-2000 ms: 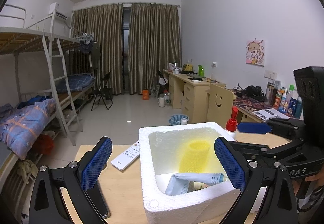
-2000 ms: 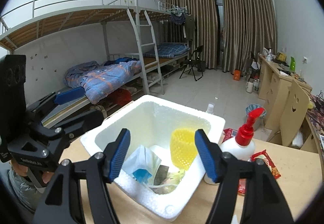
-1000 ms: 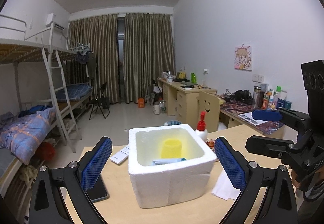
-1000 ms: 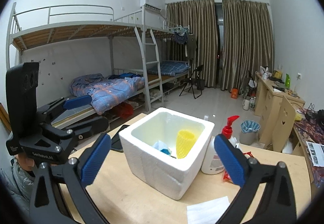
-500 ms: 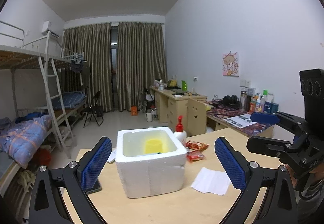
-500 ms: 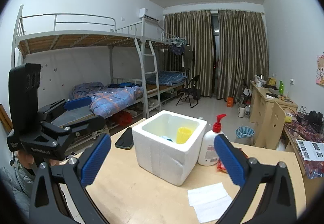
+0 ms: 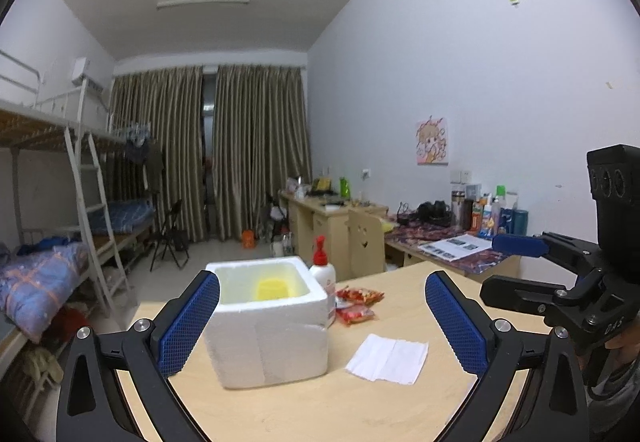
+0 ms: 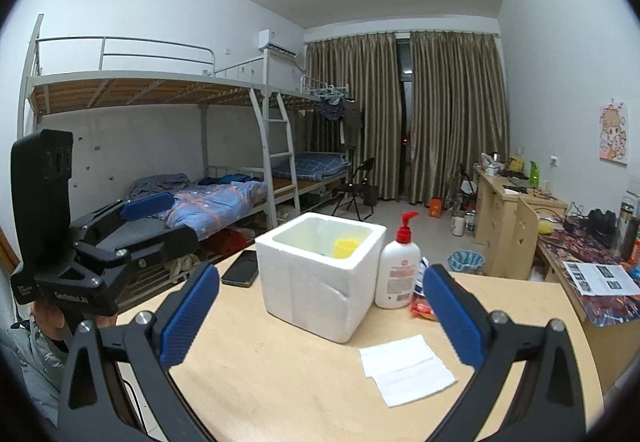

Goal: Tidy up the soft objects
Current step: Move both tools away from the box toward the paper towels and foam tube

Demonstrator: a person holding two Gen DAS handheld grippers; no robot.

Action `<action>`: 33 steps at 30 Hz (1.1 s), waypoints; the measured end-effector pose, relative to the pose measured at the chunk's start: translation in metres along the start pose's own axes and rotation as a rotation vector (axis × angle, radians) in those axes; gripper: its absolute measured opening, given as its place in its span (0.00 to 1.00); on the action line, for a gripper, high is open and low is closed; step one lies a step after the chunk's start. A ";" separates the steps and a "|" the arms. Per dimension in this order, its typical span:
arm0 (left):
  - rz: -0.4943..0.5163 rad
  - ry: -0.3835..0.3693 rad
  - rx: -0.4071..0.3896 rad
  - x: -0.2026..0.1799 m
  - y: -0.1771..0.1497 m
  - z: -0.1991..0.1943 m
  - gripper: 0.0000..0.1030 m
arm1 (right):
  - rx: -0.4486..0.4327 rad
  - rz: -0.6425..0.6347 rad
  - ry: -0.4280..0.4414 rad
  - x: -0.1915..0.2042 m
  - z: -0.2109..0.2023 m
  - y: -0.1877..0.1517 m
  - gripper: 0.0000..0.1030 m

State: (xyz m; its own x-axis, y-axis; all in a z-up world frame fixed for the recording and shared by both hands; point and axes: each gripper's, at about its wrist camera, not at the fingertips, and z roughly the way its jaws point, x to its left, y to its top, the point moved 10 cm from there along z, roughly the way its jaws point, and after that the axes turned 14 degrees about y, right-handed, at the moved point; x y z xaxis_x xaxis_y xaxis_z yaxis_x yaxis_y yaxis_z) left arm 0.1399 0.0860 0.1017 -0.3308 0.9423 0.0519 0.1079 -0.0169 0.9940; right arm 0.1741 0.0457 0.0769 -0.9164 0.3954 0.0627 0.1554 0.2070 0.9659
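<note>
A white foam box [image 7: 272, 326] stands on the wooden table [image 7: 320, 410], with a yellow foam net sleeve [image 7: 273, 289] inside; the box also shows in the right wrist view [image 8: 320, 274], with the sleeve [image 8: 345, 247] at its rim. A white folded tissue [image 7: 387, 358] lies on the table to the box's right, also in the right wrist view [image 8: 406, 369]. My left gripper [image 7: 320, 326] is open and empty, held back from the box. My right gripper [image 8: 320, 322] is open and empty, also back from the box. Each gripper shows at the edge of the other's view.
A white pump bottle with a red top [image 8: 398, 270] stands right of the box, with red snack packets [image 7: 355, 304] beside it. A black phone [image 8: 241, 268] lies left of the box. Bunk beds [image 8: 224, 198] and desks [image 8: 516, 218] stand beyond the table.
Both grippers have drawn back and up from the foam box, which now looks smaller and farther. The tissue and snack packets have come into view. Both grippers stay open.
</note>
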 end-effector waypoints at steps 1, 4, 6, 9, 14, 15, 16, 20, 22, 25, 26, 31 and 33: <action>0.004 0.006 -0.012 -0.002 -0.001 -0.001 1.00 | -0.001 0.003 -0.006 0.000 -0.002 -0.002 1.00; 0.001 -0.024 -0.005 -0.012 -0.007 0.000 1.00 | -0.005 0.015 -0.019 -0.002 -0.007 -0.010 1.00; -0.006 -0.044 0.006 -0.018 -0.013 0.004 1.00 | -0.003 0.016 -0.039 -0.004 -0.010 -0.016 1.00; -0.007 -0.071 0.027 -0.026 -0.020 0.011 1.00 | -0.003 0.016 -0.078 -0.008 -0.014 -0.023 1.00; -0.015 -0.112 0.050 -0.039 -0.033 0.020 1.00 | 0.006 0.049 -0.113 -0.014 -0.025 -0.039 1.00; -0.024 -0.121 0.053 -0.041 -0.035 0.023 1.00 | 0.009 0.054 -0.120 -0.015 -0.027 -0.042 1.00; -0.028 -0.134 0.060 -0.044 -0.037 0.025 1.00 | 0.009 0.056 -0.126 -0.016 -0.029 -0.044 1.00; -0.021 -0.152 0.084 -0.054 -0.045 0.034 1.00 | 0.020 0.067 -0.155 -0.020 -0.037 -0.053 1.00; -0.019 -0.167 0.093 -0.059 -0.049 0.037 1.00 | 0.032 0.069 -0.169 -0.022 -0.039 -0.058 1.00; -0.019 -0.186 0.113 -0.065 -0.055 0.044 1.00 | 0.045 0.074 -0.189 -0.026 -0.042 -0.064 1.00; -0.018 -0.189 0.120 -0.067 -0.057 0.046 1.00 | 0.045 0.079 -0.192 -0.027 -0.044 -0.066 1.00; -0.016 -0.201 0.145 -0.072 -0.064 0.056 1.00 | 0.061 0.110 -0.197 -0.032 -0.046 -0.077 1.00; -0.012 -0.207 0.154 -0.074 -0.066 0.060 1.00 | 0.073 0.121 -0.196 -0.034 -0.044 -0.082 1.00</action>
State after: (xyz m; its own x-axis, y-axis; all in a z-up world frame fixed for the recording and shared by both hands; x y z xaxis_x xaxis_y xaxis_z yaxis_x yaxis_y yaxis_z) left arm 0.2138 0.0373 0.0263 -0.1361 0.9907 0.0034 0.2513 0.0312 0.9674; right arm 0.1760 -0.0244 0.0070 -0.8012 0.5863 0.1201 0.2928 0.2090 0.9331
